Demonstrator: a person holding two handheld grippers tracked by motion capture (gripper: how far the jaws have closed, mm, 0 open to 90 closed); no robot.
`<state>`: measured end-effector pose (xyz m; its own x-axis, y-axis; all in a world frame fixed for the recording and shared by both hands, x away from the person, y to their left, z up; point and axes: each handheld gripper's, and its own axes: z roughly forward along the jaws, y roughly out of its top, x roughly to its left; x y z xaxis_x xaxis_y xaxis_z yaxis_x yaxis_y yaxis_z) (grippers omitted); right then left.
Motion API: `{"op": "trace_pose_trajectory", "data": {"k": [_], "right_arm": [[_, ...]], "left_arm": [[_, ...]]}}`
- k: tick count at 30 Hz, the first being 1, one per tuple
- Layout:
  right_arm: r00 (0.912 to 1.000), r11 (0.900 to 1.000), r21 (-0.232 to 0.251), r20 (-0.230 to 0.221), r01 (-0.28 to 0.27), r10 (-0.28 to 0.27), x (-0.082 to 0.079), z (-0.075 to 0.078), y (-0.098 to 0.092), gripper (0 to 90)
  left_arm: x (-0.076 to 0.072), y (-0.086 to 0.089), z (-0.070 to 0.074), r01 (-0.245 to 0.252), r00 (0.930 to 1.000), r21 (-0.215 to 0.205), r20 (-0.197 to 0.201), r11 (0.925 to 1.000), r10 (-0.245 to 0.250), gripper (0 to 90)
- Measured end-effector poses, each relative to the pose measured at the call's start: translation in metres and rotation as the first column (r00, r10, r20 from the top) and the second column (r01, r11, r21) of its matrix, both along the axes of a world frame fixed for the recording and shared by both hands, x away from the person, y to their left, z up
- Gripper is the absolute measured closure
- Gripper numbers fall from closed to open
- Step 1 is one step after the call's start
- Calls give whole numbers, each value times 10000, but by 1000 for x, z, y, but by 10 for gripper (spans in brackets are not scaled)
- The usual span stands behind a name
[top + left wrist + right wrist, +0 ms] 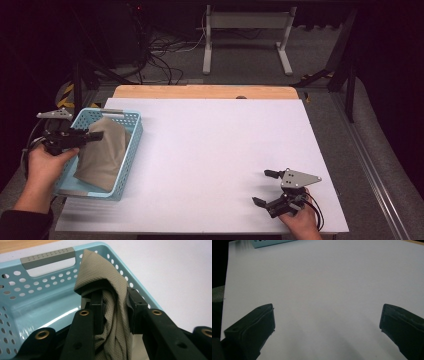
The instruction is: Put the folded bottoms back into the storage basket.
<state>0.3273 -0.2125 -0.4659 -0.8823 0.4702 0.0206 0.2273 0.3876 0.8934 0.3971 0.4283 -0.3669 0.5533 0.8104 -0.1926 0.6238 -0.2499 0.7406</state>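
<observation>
Cloth (112, 315) (seemingly pinched) in basket (37, 300)

There is one light blue basket (131, 145) with perforated walls, and one grey handle strip (47, 258) shows on its rim. One piece of khaki cloth (102, 152) lies draped inside it (a single bunched piece, as far as can be told). Two grippers are counted: the left gripper (92, 136) and the right gripper (264, 187). One white worktop (215, 150) carries everything.
</observation>
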Motion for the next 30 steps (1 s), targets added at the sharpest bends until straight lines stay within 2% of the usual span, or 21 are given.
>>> {"op": "trace_pose_trajectory", "data": {"k": [7,12,15,17,21,22,24,27,28,29,30], "right_arm": [[10000,10000,18,-5,2,-2,0,0,0,7],[10000,10000,42,-28,4,-4,0,0,0,7],[10000,10000,41,-28,-6,6,0,0,0,7],[10000,10000,36,-25,-12,12,0,0,0,7],[10000,10000,38,-28,-7,7,0,0,0,7],[10000,10000,18,-20,-8,8,0,0,0,7],[10000,10000,17,-16,-9,9,0,0,0,7],[10000,10000,15,-19,-13,13,0,0,0,7],[10000,10000,18,-17,-14,14,0,0,0,7],[10000,10000,18,-17,-14,14,0,0,0,7],[10000,10000,17,-12,-20,20,0,0,0,7]], "left_arm": [[19,-3,-8,-175,9990,277,-397,9995,186,698],[25,-1,-12,-350,9979,361,-535,9987,369,692],[29,1,-15,-496,9964,595,-665,9970,535,683],[33,3,-19,-717,9933,910,-837,9933,794,674],[37,5,-23,-874,9906,1156,-944,9894,985,671],[40,5,-25,-951,9889,1417,-1001,9853,1099,669],[41,5,-26,-952,9888,1485,-997,9843,1107,668],[45,6,-28,-1093,9866,1764,-1010,9782,1285,669],[47,7,-30,-1283,9835,1886,-1023,9736,1494,670],[47,7,-30,-1283,9835,1886,-1023,9736,1494,671],[49,7,-32,-1396,9802,1995,-1112,9699,1639,672]]}}
